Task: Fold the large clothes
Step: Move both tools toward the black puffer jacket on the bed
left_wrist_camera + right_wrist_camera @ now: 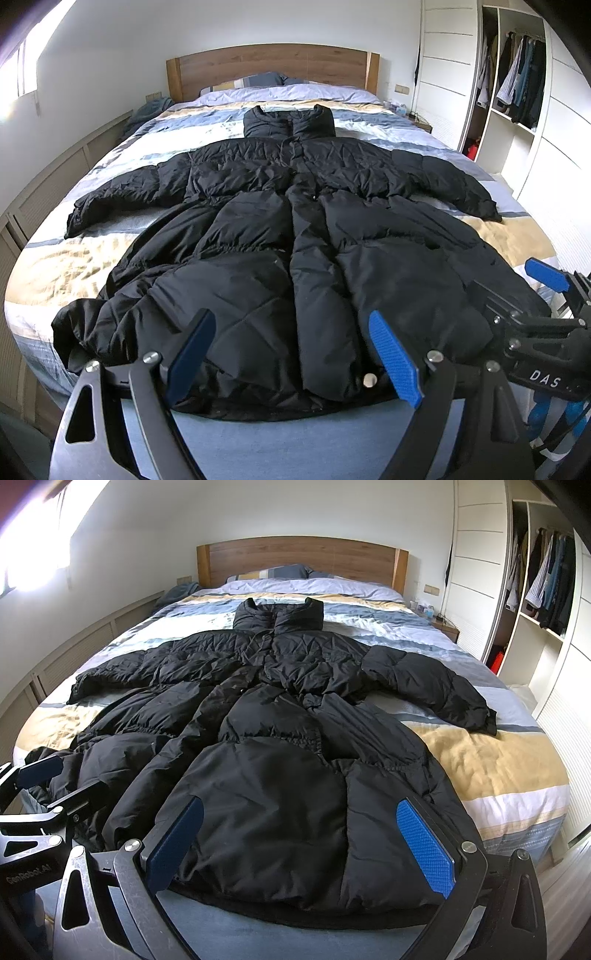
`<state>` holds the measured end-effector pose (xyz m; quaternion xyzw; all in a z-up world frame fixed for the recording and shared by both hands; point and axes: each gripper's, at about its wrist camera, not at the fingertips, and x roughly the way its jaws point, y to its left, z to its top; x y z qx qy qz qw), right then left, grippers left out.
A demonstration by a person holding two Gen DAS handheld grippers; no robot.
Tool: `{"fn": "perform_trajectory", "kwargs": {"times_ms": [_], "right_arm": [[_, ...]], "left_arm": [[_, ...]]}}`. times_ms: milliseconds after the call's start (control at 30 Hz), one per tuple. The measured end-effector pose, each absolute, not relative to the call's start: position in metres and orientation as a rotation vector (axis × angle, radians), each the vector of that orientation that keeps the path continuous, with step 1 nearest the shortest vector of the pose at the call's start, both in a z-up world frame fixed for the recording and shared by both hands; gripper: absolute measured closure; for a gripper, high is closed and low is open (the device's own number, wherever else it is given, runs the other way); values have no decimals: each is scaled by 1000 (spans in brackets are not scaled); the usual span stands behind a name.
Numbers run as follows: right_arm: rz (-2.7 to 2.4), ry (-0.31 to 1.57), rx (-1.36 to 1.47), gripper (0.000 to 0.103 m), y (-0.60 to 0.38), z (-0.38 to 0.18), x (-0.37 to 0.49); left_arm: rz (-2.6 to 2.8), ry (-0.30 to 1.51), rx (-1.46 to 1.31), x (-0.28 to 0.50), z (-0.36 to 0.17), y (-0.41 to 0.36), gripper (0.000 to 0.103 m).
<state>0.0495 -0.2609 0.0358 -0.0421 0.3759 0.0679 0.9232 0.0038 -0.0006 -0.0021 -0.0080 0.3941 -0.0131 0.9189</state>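
both grippers, left gripper (293, 354) and right gripper (301, 843), gape wide.

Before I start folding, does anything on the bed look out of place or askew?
Nothing stands out. The coat lies flat on the bed, front up, collar toward the headboard, both sleeves spread out. It is only wrinkled.

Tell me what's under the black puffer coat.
The black puffer coat lies spread flat on a striped duvet covering the bed. Both sleeves rest on it too. Whatever lies under the coat's body is hidden.
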Motion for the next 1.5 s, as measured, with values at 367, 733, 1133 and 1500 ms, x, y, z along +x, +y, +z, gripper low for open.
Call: {"fn": "perform_trajectory", "kwargs": {"times_ms": [367,733,1133,1500], "right_arm": [[132,775,-82,0,-270,35,51],[118,779,-76,0,-273,35,58],[120,762,-71,0,-272,43,63],[119,751,-63,0,-272,49,68]], "left_arm": [[-51,803,-49,2,-5,-4,18],[-61,817,-38,-1,-4,-2,18],[-75,775,-17,10,8,3,18],[-106,827,-2,14,5,0,18]]}}
